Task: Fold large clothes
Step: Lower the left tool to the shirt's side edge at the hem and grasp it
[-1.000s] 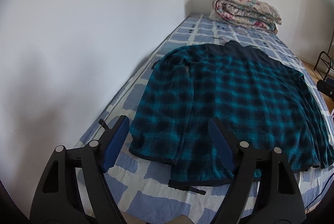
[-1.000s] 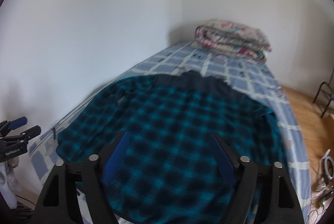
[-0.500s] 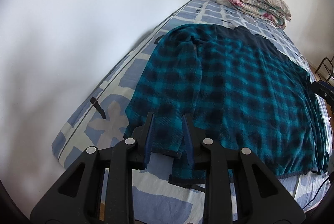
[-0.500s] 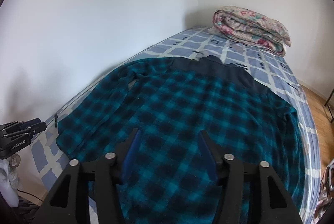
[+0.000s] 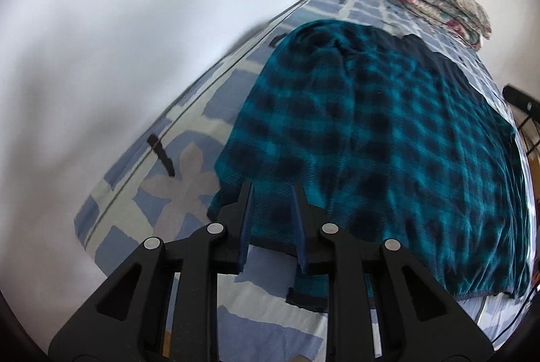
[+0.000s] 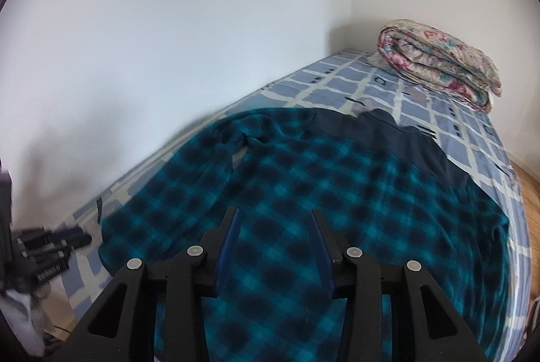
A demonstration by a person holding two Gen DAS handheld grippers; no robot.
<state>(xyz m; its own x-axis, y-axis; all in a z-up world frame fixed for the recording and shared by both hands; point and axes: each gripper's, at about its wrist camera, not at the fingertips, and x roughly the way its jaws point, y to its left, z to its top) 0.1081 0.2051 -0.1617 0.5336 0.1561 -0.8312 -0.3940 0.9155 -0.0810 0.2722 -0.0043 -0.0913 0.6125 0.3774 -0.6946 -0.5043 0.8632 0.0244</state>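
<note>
Patchwork-blue bed (image 6: 435, 98) along the wall, bearing a teal plaid garment (image 5: 398, 132) spread flat, ready for folding. Folded floral quilt (image 6: 438, 58) parked clear at the far end. Left gripper (image 5: 271, 189) narrowed over the near hem corner, grip uncertain. Right gripper (image 6: 273, 215) part-spread, just been closing, over mid-cloth, nothing pinched.

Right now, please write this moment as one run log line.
left gripper: narrowed over shirt hem | right gripper: closing, above plaid shirt | shirt flat on bed

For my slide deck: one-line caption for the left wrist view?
Left gripper poised at the hem of a teal plaid shirt spread on a bed.
</note>
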